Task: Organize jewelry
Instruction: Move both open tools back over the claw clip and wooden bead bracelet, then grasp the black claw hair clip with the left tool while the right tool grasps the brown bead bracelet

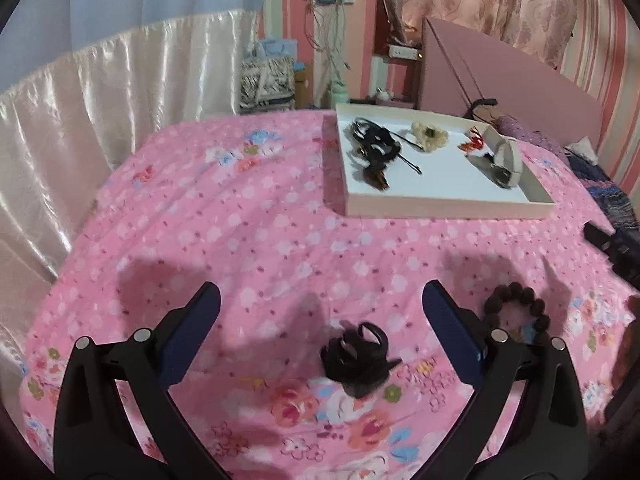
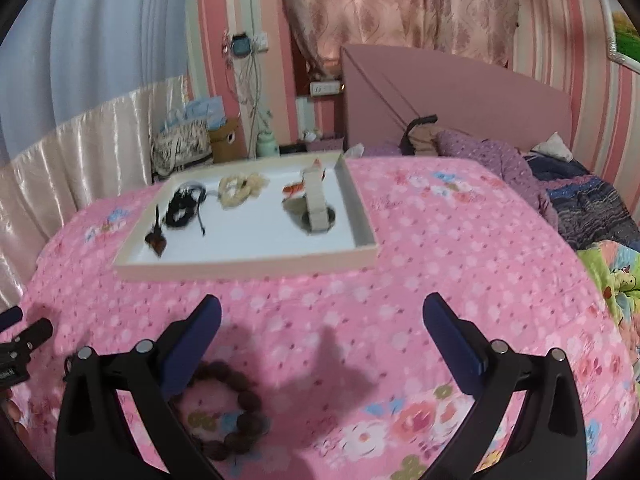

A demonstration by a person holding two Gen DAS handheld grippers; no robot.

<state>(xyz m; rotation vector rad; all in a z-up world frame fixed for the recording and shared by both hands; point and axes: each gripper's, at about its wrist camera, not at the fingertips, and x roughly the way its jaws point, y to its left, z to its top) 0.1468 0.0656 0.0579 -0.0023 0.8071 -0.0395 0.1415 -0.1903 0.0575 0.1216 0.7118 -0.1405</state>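
Observation:
A black claw hair clip (image 1: 358, 358) lies on the pink floral bedspread between the wide-apart fingers of my left gripper (image 1: 320, 304), which is open and holds nothing. A dark brown bead bracelet (image 1: 516, 314) lies just right of that gripper; in the right wrist view the bead bracelet (image 2: 236, 412) sits under the left finger of my right gripper (image 2: 322, 314), also open. A shallow white tray (image 1: 448, 205) farther back holds black hair pieces (image 1: 374, 146), a cream scrunchie (image 1: 430, 136), a red ornament (image 1: 472, 144) and a beige band (image 1: 506, 156). The same tray (image 2: 248, 266) shows in the right view.
The bed is covered by a pink flowered spread (image 1: 240, 240). A satin bed skirt (image 1: 100, 92) runs along the left. Purple and dark bedding (image 2: 560, 188) and a green patterned cloth (image 2: 612, 276) pile at the right. A pink headboard (image 2: 460, 96) stands behind.

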